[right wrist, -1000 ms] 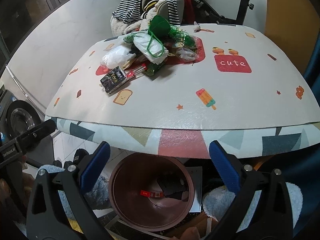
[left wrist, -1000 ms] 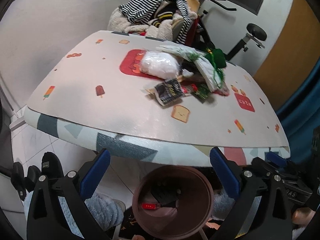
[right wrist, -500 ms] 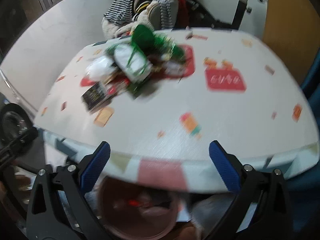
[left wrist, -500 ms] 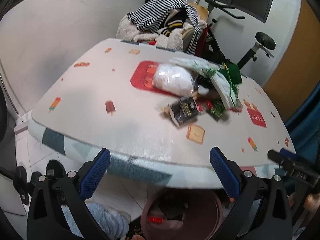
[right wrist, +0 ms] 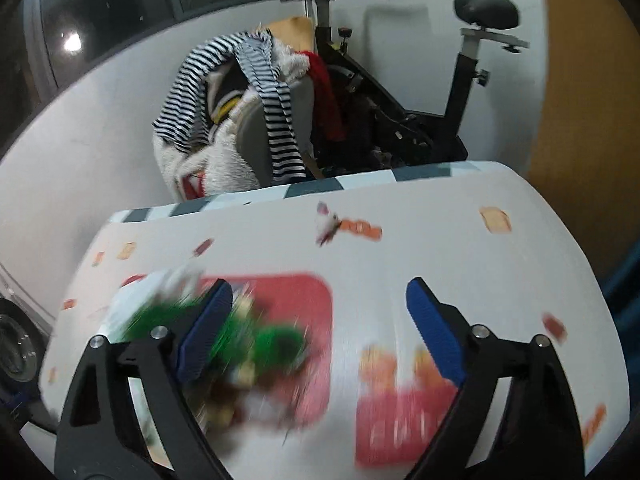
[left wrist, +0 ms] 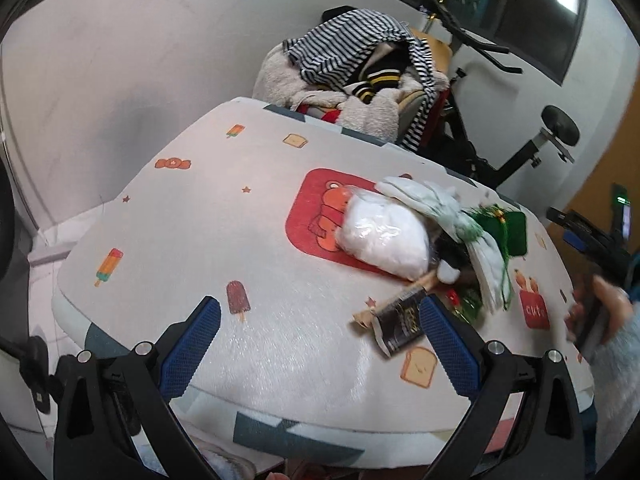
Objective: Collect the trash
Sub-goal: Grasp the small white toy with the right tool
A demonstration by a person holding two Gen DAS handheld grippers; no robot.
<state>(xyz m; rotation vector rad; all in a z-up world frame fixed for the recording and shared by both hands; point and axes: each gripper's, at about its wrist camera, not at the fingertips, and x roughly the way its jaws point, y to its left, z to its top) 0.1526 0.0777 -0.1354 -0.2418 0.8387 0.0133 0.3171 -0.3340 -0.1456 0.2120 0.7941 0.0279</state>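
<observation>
A heap of trash lies on the patterned table: a white plastic bag, a black wrapper, a pale bag and green tinsel. My left gripper is open and empty above the table's near edge, left of the black wrapper. My right gripper is open and empty over the table, its left finger above the blurred green tinsel. A small white scrap lies farther back. The right gripper also shows at the right edge of the left wrist view.
A chair heaped with striped and fleece clothes stands behind the table, with an exercise bike beside it. A white wall runs along the left. The table's edge is just below my left gripper.
Both grippers rose from below the table edge, over the brown bin, and moved forward above the tabletop. The bin has left both views. The right view is motion-blurred.
</observation>
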